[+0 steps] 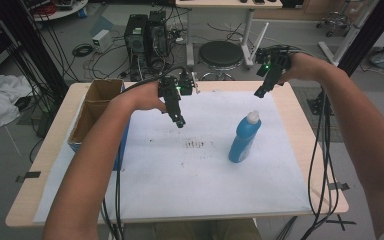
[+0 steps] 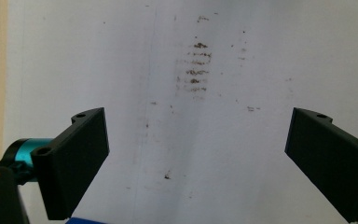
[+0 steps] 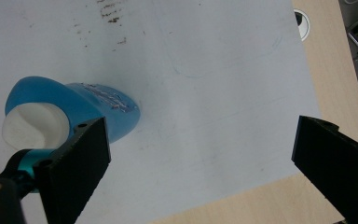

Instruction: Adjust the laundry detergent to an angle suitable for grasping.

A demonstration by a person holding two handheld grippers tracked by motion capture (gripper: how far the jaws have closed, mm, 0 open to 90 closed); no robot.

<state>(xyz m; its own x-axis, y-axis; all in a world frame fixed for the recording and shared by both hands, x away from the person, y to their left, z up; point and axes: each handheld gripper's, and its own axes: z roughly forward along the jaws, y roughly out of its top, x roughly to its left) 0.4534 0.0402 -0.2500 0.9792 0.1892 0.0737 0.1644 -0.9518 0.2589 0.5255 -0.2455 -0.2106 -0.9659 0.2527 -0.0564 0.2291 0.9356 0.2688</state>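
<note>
High view: bottle (image 1: 243,138) upright right of desk centre, both claws raised near the far edge, likely pre-grasp; left claw (image 2: 196,154) view: wide open, empty over stained sheet (image 2: 121,70); right claw (image 3: 200,163) view: wide open, empty, above bottle (image 3: 74,112).

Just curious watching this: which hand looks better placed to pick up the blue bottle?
Probably the right gripper: the blue bottle stands nearer it, and its open jaws already look down on the white cap.

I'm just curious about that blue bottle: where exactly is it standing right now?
In the high view, the blue bottle stands upright on the white sheet, right of the brown smudges, below the right gripper.
</note>
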